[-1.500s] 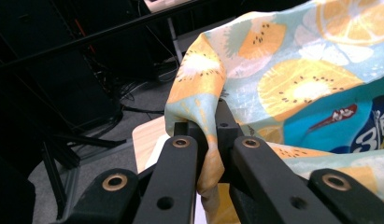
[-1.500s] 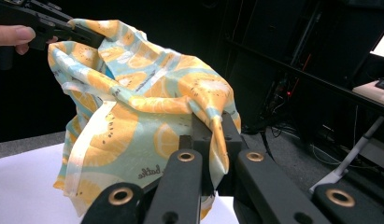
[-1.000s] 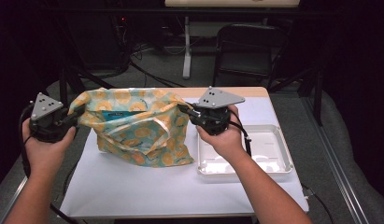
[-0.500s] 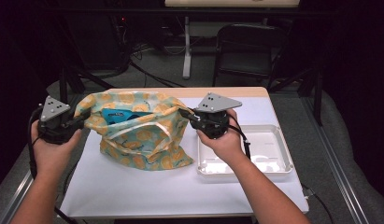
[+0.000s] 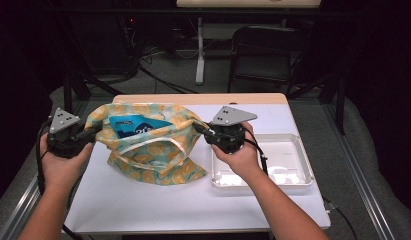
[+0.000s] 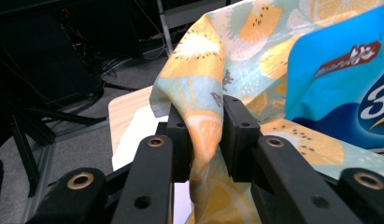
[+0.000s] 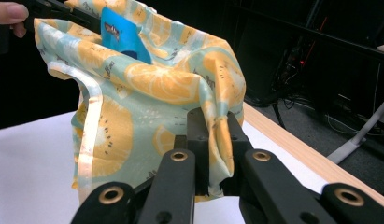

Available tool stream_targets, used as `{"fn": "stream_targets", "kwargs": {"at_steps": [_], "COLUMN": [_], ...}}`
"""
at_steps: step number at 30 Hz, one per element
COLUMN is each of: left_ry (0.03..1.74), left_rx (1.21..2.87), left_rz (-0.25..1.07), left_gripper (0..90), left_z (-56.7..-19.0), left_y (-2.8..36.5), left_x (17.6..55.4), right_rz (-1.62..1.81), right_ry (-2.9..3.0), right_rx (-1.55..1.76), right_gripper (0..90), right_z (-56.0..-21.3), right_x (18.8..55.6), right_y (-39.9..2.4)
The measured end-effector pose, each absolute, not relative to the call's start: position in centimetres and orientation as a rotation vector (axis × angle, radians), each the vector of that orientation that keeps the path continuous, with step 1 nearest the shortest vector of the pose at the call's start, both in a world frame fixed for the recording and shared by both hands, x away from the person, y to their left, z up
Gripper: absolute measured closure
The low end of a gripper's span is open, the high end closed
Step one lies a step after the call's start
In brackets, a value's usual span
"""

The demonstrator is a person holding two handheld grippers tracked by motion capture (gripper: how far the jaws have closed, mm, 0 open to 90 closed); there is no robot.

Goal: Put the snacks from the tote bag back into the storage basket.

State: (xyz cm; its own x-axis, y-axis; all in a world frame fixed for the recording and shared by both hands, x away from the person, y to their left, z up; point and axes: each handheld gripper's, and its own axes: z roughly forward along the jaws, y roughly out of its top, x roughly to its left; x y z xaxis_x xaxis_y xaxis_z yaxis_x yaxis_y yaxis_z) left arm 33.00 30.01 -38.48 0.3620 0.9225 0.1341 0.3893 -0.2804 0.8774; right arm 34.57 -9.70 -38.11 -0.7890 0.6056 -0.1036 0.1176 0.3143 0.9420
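A white-topped table (image 5: pixel 193 200) with a wooden far edge stands in a dark room on grey floor, a black chair (image 5: pixel 265 55) at twelve o'clock. The left gripper (image 5: pixel 90 134), jaws just easing apart, pinches the fruit-print bag (image 5: pixel 153 155) at nine o'clock; inside it, a blue packet (image 5: pixel 135 126) shows a "3". The right gripper (image 5: pixel 202 129) pinches the bag's three-o'clock edge, beside a white tray (image 5: pixel 293 150).

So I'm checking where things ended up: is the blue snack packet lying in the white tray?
No, the blue snack packet sits inside the open fruit-print bag, beside the white tray.
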Motion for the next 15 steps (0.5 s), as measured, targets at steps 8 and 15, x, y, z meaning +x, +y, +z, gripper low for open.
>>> {"fn": "stream_targets", "kwargs": {"at_steps": [8,15], "left_ry": [1.152,1.153], "left_rx": [1.843,1.816], "left_rz": [0.842,0.838], "left_gripper": [70.1,59.7], "left_z": [-39.0,-38.9], "left_y": [30.0,29.9], "left_x": [32.8,32.4], "right_rz": [1.477,1.522], "right_ry": [2.155,2.138], "right_rx": [0.651,0.675], "right_gripper": [80.8,67.9], "right_z": [-39.4,-39.9], "right_x": [34.4,34.3], "right_y": [-9.6,-10.0]}}
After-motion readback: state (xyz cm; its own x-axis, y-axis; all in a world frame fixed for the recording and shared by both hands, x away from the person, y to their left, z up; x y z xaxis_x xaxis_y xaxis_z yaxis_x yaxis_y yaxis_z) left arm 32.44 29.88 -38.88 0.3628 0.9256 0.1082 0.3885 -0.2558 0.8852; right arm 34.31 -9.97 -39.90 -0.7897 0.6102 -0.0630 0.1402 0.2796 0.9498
